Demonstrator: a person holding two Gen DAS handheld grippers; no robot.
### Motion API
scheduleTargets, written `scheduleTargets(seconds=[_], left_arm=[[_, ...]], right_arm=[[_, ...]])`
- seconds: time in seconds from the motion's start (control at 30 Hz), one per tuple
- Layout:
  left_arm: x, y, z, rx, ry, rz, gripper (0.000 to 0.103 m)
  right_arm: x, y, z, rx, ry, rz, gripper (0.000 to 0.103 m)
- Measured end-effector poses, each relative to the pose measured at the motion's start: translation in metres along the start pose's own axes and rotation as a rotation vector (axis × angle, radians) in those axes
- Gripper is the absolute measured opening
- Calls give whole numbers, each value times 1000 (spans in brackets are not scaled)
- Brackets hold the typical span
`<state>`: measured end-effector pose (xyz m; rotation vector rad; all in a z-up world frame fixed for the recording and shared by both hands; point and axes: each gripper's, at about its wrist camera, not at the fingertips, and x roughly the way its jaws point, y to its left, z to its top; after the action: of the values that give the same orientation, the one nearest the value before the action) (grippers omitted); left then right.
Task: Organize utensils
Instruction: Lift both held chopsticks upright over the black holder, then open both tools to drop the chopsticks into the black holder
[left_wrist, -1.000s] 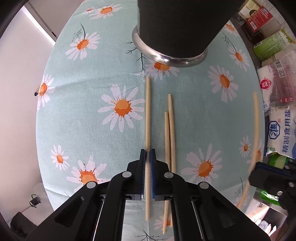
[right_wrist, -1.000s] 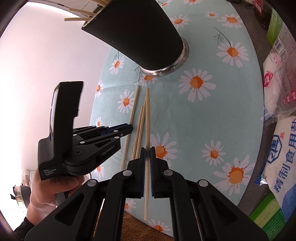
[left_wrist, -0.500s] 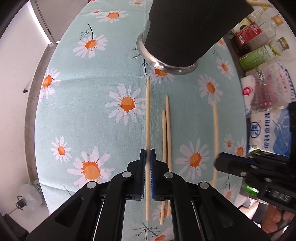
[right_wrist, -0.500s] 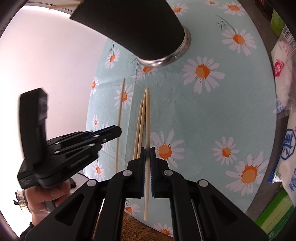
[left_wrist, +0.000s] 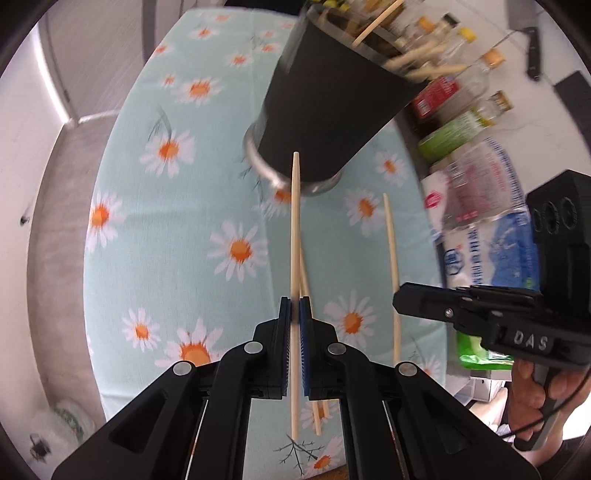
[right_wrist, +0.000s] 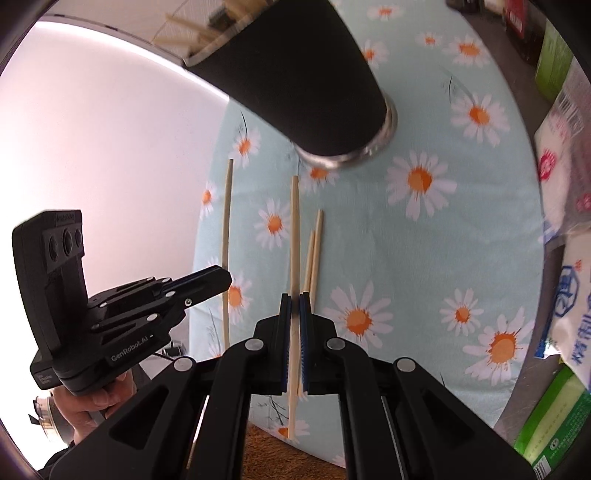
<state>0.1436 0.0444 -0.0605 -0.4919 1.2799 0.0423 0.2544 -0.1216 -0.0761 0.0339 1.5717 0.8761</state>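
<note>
My left gripper (left_wrist: 294, 306) is shut on a wooden chopstick (left_wrist: 295, 221) and holds it above the daisy tablecloth (left_wrist: 155, 240). My right gripper (right_wrist: 294, 302) is shut on another chopstick (right_wrist: 294, 229), also lifted. Each gripper shows in the other view: the right one (left_wrist: 399, 295) with its chopstick (left_wrist: 390, 251), the left one (right_wrist: 225, 278) with its chopstick (right_wrist: 226, 221). Two chopsticks (right_wrist: 314, 251) lie side by side on the cloth, partly hidden under my left chopstick in the left wrist view (left_wrist: 304, 273). The black utensil holder (left_wrist: 332, 103) with several chopsticks stands ahead, also in the right wrist view (right_wrist: 295, 74).
Bottles and a green jar (left_wrist: 454, 125) stand at the right behind the holder. Salt bags (left_wrist: 491, 229) and packets (right_wrist: 569, 295) line the table's right edge. The cloth's front edge (right_wrist: 295, 439) hangs near me.
Both grippers have risen with their chopsticks and tilted up toward the holder, whose open rim now shows. The two loose chopsticks stayed on the cloth.
</note>
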Motion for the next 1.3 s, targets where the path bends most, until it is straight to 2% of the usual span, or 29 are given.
scheduleTargets(seconds=[0.17,0.3,0.53,0.7,0.97,1.07,1.3], left_arm=[[-29,-1,7,42,-72,-49,4],[-51,-12,16,107,-172,-101,4],[-89,-23,31,185,-350,-181,4],[-100,-32,47,207,-441,-186,4],[-122,-38,71,257,-655,-158,4],[-128,-41,77,271,-739,-151,4],[-132,-49,85,326,-913,-148,4]], right_arm=[[-33,18,7,-87,-127,72,6],[-58,34,11,-163,-220,105,6],[-90,52,26,-261,-338,80,6],[-111,48,47,-244,-411,71,6],[-151,78,57,-410,-699,-69,6],[-159,82,60,-424,-794,-80,6],[-159,76,87,-409,-861,-51,6]])
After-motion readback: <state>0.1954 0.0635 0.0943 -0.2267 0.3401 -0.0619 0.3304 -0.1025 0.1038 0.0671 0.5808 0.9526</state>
